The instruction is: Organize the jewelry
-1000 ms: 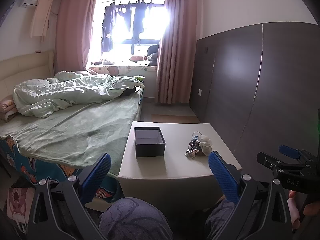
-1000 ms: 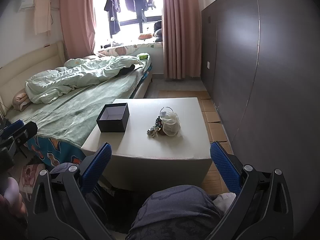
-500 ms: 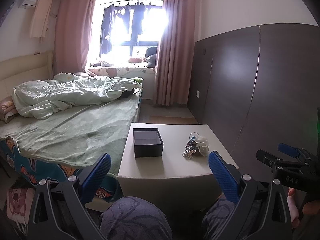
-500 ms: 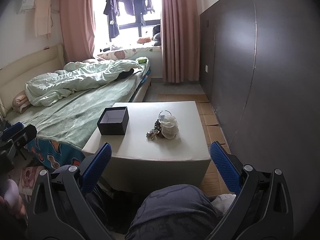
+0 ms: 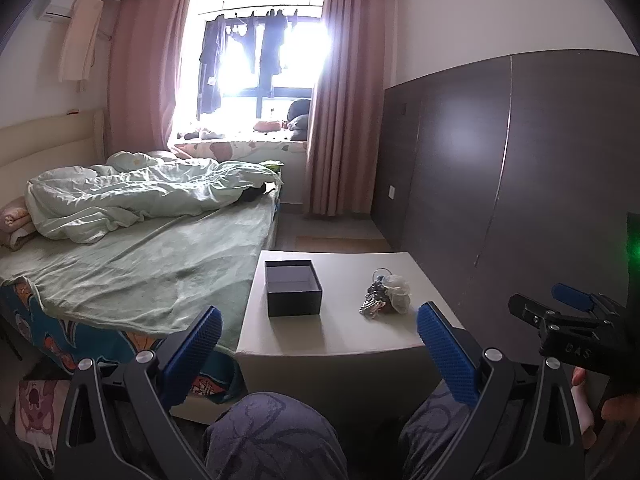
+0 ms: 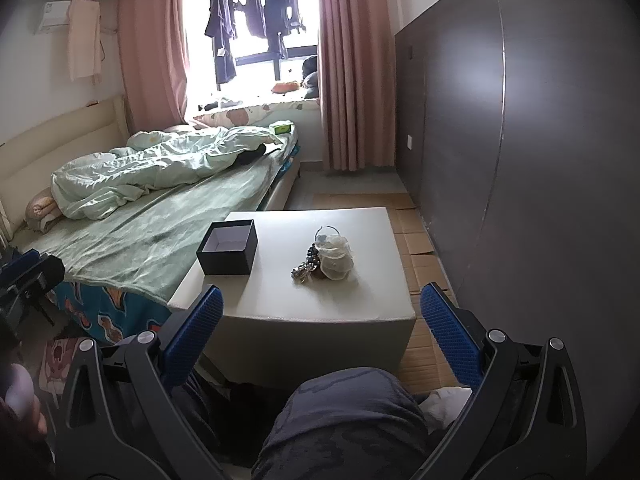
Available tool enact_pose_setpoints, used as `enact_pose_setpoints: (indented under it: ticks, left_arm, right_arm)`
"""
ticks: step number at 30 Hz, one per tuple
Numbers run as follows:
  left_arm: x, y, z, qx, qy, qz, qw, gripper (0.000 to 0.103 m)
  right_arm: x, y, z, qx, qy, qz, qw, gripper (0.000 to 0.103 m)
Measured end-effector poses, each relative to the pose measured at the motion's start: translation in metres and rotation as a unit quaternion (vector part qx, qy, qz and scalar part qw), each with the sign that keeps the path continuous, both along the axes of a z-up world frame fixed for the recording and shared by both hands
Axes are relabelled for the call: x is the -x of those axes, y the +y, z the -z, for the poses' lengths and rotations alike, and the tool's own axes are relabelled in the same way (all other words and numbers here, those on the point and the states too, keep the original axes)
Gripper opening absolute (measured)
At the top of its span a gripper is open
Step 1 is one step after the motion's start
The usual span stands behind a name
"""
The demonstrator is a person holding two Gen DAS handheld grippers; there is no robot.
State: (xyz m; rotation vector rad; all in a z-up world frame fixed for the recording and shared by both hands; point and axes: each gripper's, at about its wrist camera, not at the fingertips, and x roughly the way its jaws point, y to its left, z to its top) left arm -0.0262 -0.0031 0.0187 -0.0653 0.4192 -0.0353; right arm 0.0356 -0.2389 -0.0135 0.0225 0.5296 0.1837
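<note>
Jewelry pile (image 6: 323,259) is just sitting on the white table (image 6: 360,300), well ahead of both tongs and touching neither. Left gripper (image 5: 318,344) and right gripper (image 6: 322,326) both hang spread wide with nothing in them, above the person's knees. An open black box (image 6: 228,247) sits left of the pile.

Pretty clearly someone's bedroom at home. There's an unmade bed (image 5: 152,248) with a rumpled green duvet (image 6: 160,172), pink curtains (image 5: 340,120), and laundry (image 6: 256,12) hanging in the window.
</note>
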Motion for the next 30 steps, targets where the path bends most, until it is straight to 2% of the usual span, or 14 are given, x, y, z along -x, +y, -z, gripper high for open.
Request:
enact_pose_setpoints:
  ticks: [13,28,30]
  left_arm:
    - [-0.023,0.004,0.01,0.008,0.01,0.007,0.9999,0.095]
    - [-0.11,-0.009,0.054,0.018,0.072,0.039,0.9965,0.095]
    - [-0.121,-0.009,0.06,0.019,0.076,0.043,0.996,0.095]
  right_arm:
    - [-0.019,0.0,0.008,0.001,0.009,0.009,1.0,0.099]
    - [-0.096,-0.021,0.052,-0.029,0.08,0.02,0.996,0.098]
    - [-0.108,-0.024,0.057,-0.03,0.085,0.02,0.996,0.091]
